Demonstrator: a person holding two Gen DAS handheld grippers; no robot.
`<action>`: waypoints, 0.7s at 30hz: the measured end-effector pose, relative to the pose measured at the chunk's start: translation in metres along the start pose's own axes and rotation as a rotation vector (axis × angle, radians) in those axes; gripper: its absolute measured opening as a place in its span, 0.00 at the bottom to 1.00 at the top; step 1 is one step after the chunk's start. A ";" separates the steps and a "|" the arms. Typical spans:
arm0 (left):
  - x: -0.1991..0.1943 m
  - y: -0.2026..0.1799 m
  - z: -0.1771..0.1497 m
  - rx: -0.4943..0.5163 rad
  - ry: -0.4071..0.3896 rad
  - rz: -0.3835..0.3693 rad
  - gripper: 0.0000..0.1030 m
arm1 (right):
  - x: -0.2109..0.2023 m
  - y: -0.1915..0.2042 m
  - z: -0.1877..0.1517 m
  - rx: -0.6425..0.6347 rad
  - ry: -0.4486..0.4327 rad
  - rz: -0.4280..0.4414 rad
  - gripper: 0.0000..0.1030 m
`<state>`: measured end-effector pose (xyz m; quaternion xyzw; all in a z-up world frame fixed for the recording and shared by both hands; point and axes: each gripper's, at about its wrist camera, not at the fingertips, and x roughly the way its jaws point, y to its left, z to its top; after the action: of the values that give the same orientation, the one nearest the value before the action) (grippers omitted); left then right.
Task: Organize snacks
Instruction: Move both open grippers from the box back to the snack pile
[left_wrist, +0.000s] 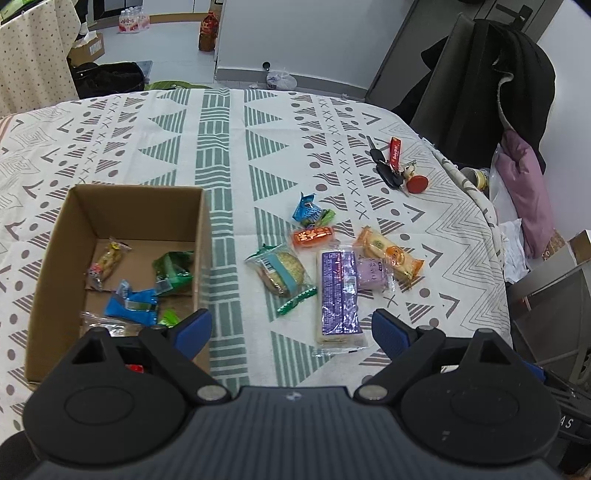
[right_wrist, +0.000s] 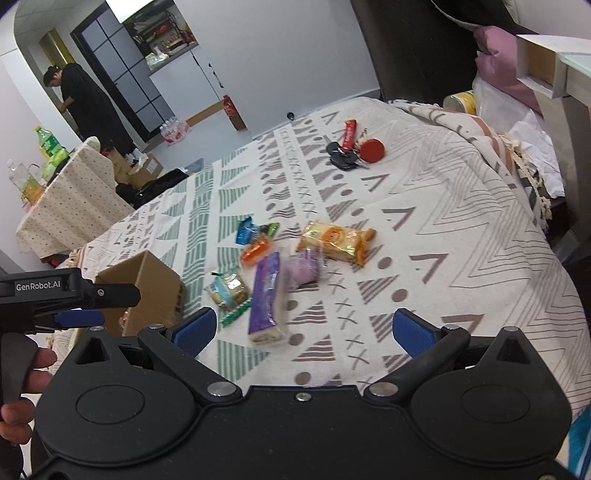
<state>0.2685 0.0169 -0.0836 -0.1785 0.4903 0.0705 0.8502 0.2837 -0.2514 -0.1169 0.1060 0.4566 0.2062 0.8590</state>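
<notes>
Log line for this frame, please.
left gripper: open, empty | right gripper: open, empty | cardboard box: some snacks inside | purple pack: on cloth, nearest both grippers

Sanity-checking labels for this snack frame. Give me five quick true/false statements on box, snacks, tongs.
1. The cardboard box already holds several snacks. True.
2. The left tongs are shut on a wrapper. False: they are open and hold nothing.
3. The long purple packet lies on the tablecloth, outside the box. True.
4. The keys are inside the box. False: they lie on the cloth, beyond the snack pile.
5. The right tongs are open. True.
</notes>
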 end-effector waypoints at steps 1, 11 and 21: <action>0.002 -0.002 0.001 -0.003 0.001 -0.001 0.90 | 0.001 -0.003 0.001 0.002 0.005 -0.002 1.00; 0.032 -0.007 0.014 -0.055 0.002 0.018 0.90 | 0.025 -0.020 0.022 -0.017 0.057 -0.027 0.99; 0.075 -0.007 0.030 -0.130 0.030 0.019 0.80 | 0.071 -0.023 0.051 -0.118 0.133 -0.039 0.79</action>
<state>0.3333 0.0173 -0.1329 -0.2297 0.4989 0.1074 0.8287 0.3669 -0.2396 -0.1497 0.0325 0.5015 0.2224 0.8354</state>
